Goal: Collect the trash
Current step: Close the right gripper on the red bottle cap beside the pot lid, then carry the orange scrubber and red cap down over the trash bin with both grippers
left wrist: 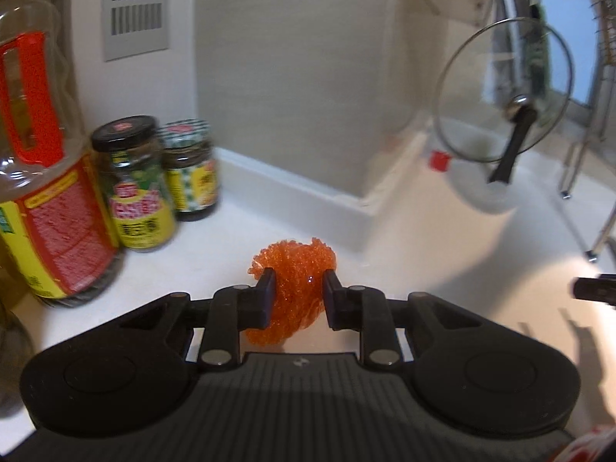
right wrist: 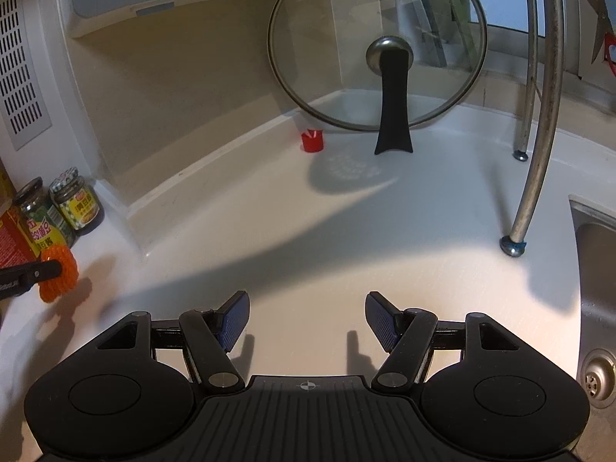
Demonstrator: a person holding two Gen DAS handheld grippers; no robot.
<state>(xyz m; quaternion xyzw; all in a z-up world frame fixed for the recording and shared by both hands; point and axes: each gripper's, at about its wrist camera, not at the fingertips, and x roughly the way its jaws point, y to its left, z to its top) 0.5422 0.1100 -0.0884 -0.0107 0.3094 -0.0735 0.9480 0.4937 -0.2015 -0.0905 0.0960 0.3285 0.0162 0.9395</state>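
A crumpled wad of orange plastic mesh (left wrist: 296, 265) lies on the white counter (left wrist: 423, 269), in front of the jars. My left gripper (left wrist: 299, 296) has both pads pressed against the sides of the wad, so it is shut on it. The right wrist view shows the same wad (right wrist: 61, 277) at the far left with a black finger across it. My right gripper (right wrist: 307, 315) is open over bare counter (right wrist: 308, 238), with nothing between its blue pads. A small red cap (right wrist: 312, 140) stands near the back wall, far ahead of the right gripper.
A large oil bottle (left wrist: 50, 154) and two sauce jars (left wrist: 134, 181) stand close on the left of the wad. A glass pan lid (right wrist: 346, 38) leans at the back. Metal rack legs (right wrist: 539, 134) and a steel sink (right wrist: 593, 269) are on the right.
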